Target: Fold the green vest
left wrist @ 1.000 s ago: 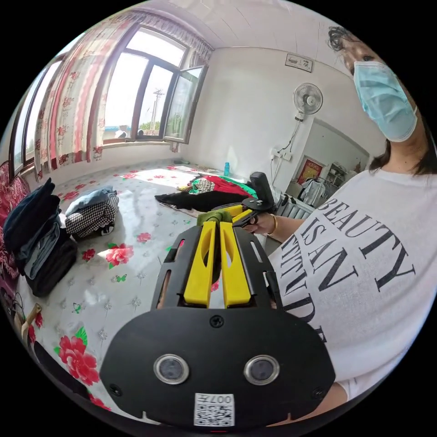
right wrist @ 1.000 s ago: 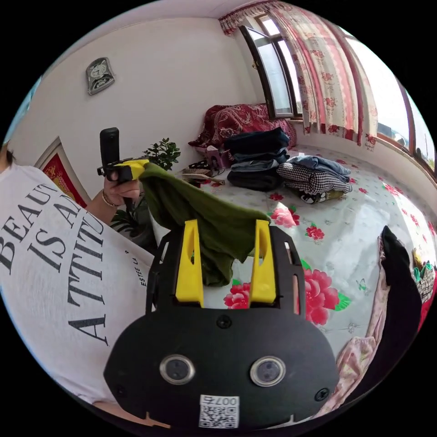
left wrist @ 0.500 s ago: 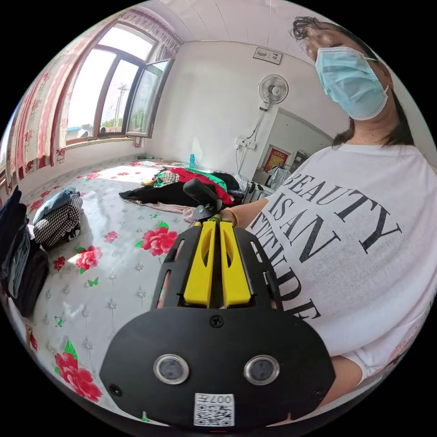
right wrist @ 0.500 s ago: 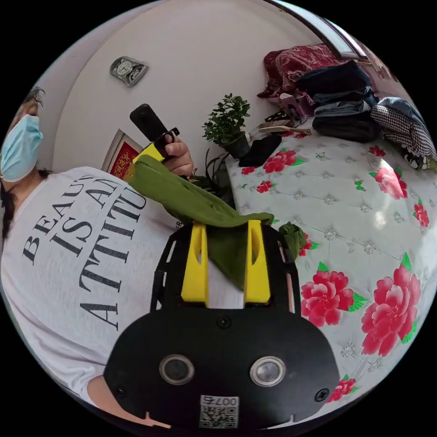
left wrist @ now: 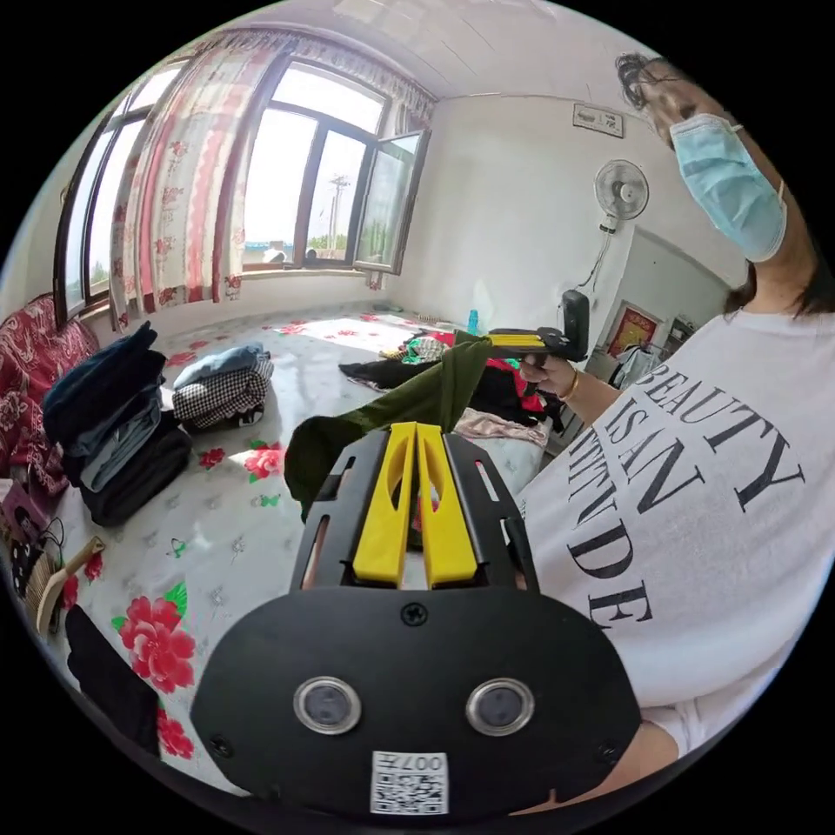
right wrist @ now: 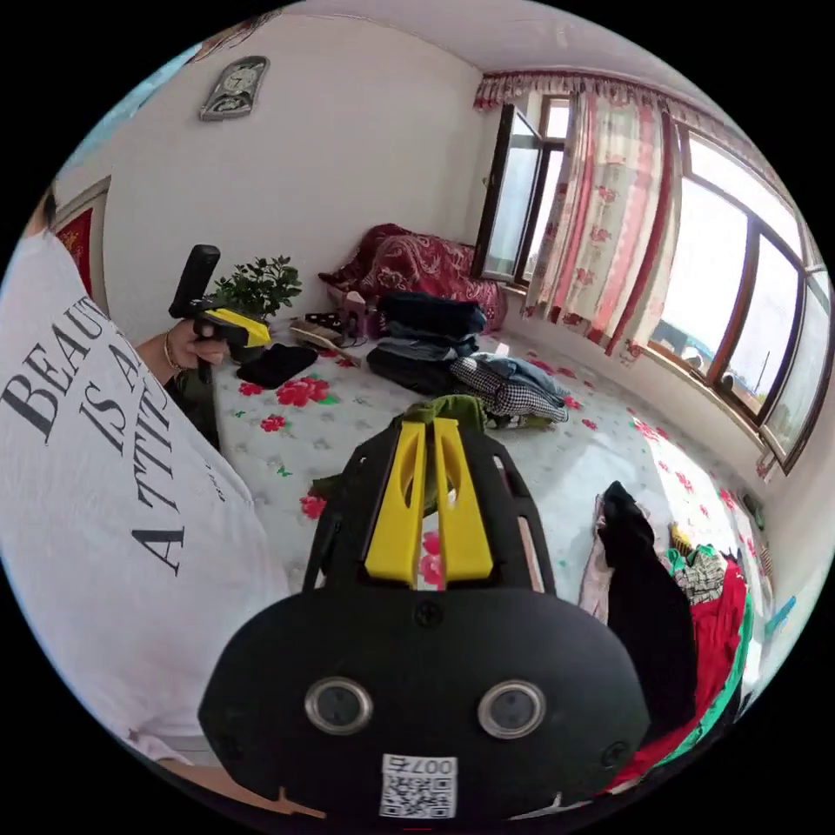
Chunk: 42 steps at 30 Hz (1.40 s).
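The green vest [left wrist: 409,402] hangs in the air as a taut band between my two grippers, above the floral bed sheet [left wrist: 217,539]. My left gripper [left wrist: 416,431] is shut, its yellow jaws pinching one end, and a fold droops to the left of it. In the left gripper view a hand holds my right gripper [left wrist: 496,341] with the vest's other end at its tips. In the right gripper view my right gripper [right wrist: 428,426] is shut with a bunch of the green vest [right wrist: 454,409] at its tips. The left gripper [right wrist: 261,332] is held off to the left there.
A stack of folded clothes [left wrist: 113,426] and a folded houndstooth piece [left wrist: 217,396] sit at the bed's far side. A loose pile of black, red and green clothes [right wrist: 670,600] lies at the other side. The person's white T-shirt [left wrist: 696,522] is close. A potted plant [right wrist: 257,287] stands by the wall.
The right gripper's jaws, open with the vest draped between them, have shut on the vest. The two grippers have drawn apart and the vest is now stretched between them.
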Each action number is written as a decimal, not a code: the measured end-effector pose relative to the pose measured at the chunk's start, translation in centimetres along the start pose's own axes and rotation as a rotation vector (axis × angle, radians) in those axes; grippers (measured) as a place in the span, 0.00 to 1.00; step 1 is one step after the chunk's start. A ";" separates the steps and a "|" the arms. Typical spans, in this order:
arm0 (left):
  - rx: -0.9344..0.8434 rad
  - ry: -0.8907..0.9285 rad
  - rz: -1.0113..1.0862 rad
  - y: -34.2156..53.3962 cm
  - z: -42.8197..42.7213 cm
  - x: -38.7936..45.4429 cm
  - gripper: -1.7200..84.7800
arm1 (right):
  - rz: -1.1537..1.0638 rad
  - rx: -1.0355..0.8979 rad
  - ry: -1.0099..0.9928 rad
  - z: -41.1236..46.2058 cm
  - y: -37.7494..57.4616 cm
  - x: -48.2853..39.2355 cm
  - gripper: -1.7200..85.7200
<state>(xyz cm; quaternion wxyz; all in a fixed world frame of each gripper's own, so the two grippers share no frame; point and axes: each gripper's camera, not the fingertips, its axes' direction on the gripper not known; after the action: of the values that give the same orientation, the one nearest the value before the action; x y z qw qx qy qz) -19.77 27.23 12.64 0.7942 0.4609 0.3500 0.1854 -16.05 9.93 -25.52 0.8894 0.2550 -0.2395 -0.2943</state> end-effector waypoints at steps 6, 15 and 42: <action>-0.311 -0.057 -0.193 1.4 11.6 -1.8 0.04 | 0.293 -0.400 0.137 7.5 8.2 1.5 0.06; -0.425 0.012 -0.261 -7.7 22.9 -6.1 0.11 | 0.458 -0.320 0.042 10.3 6.2 6.1 0.07; -0.098 -0.129 -0.526 -5.8 11.1 -8.0 0.01 | 0.209 -0.377 -0.157 11.5 1.4 1.1 0.07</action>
<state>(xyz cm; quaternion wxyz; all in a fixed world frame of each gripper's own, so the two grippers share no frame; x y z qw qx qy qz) -17.34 12.66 14.40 0.8570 0.3260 0.3970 -0.0400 -21.34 6.59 -15.66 0.9256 0.0344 -0.2739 -0.2591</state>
